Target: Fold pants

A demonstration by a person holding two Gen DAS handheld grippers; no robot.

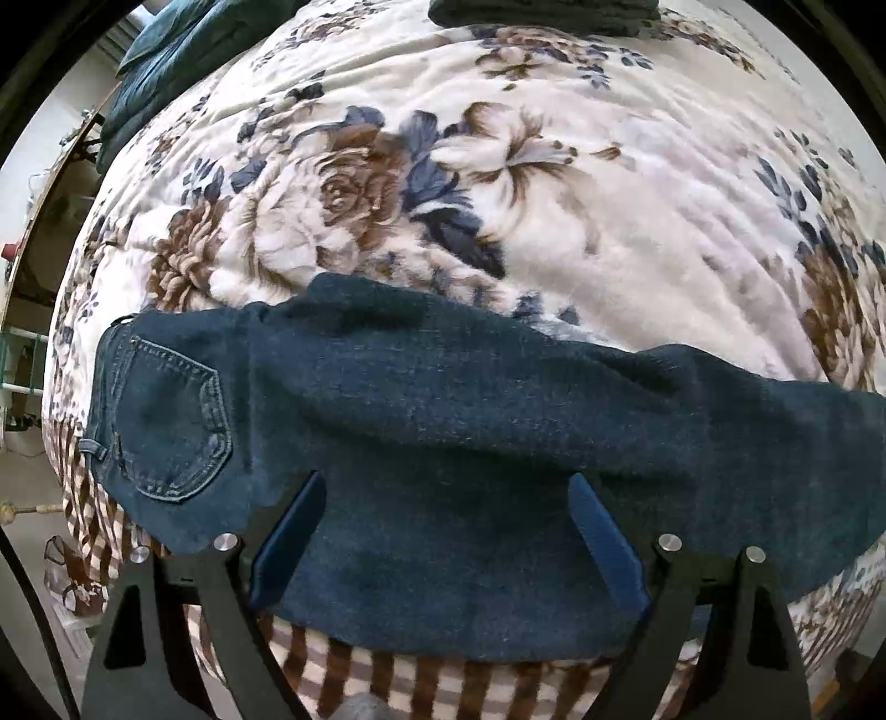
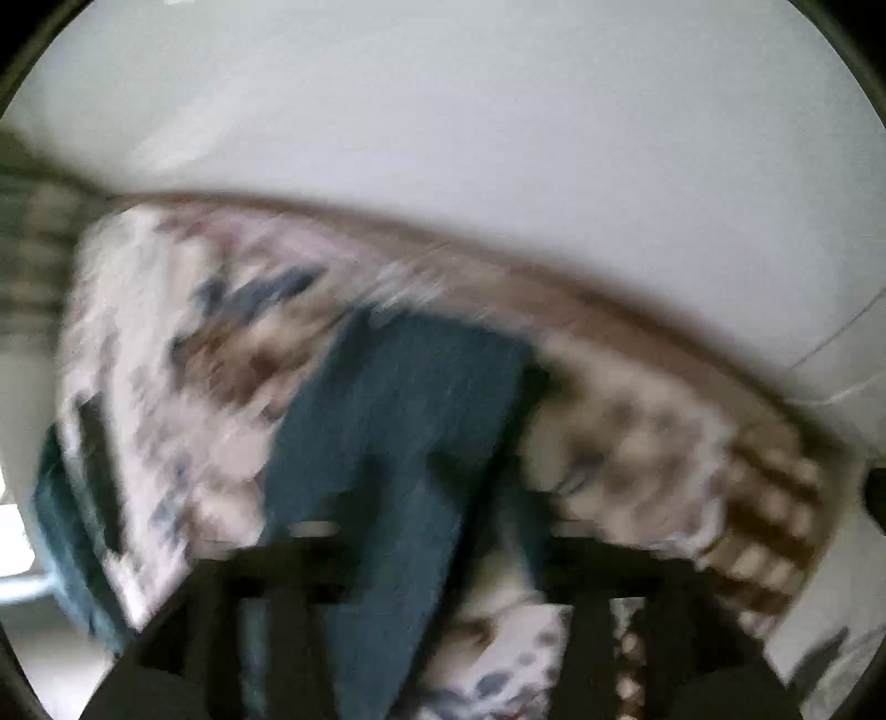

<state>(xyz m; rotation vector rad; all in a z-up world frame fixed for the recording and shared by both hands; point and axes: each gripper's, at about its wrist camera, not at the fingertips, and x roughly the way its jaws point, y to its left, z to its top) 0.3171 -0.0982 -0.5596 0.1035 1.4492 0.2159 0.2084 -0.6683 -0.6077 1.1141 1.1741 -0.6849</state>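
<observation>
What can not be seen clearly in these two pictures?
- Right wrist view: all is smeared by motion blur. If the right claw is open or shut on the jeans cannot be told.
- Left wrist view: the jeans run off the right edge, so the leg ends are cut off.
- Left wrist view: dark fabric at the top edge of the blanket is cropped; what it is stays unclear.

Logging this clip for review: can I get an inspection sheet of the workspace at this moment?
Surface: floral blanket over a bed.
Job's things: dark jeans lying across the near edge, back pocket at left.
Clutter: dark folded garment at far edge; teal bedding far left.
Grippers: left gripper open over the jeans; right gripper too blurred to judge.
Cables: nothing seen.
Surroundings: white wall.
</observation>
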